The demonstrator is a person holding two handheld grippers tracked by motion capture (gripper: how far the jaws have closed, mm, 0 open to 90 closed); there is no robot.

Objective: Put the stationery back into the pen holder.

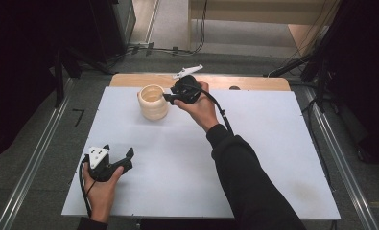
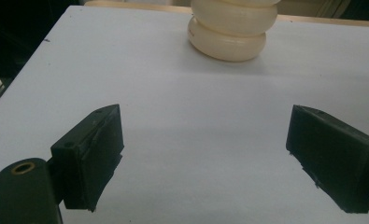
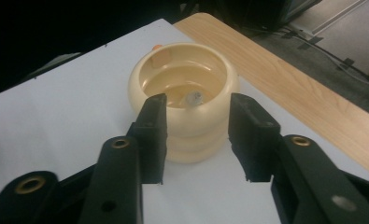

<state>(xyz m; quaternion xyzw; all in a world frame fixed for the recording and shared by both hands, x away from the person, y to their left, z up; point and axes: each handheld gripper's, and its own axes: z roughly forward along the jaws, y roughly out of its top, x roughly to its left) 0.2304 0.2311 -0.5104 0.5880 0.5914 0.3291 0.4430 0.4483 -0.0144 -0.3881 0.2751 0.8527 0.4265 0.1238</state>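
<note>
Cup (image 3: 184,100) sits just beyond the right gripper (image 3: 196,135), whose jaws stand half open with nothing between them. Something small lies inside the cup at the table's (image 1: 273,143) far edge, so I judge it best to back away level without nudging the rim. Left gripper (image 2: 205,154) rests near the front, wide open and empty.

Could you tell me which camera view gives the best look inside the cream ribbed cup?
The right gripper view: it looks down into the cream ribbed cup, showing a small object inside. The high view shows the cup small; the left gripper view shows just its lower rings.
</note>
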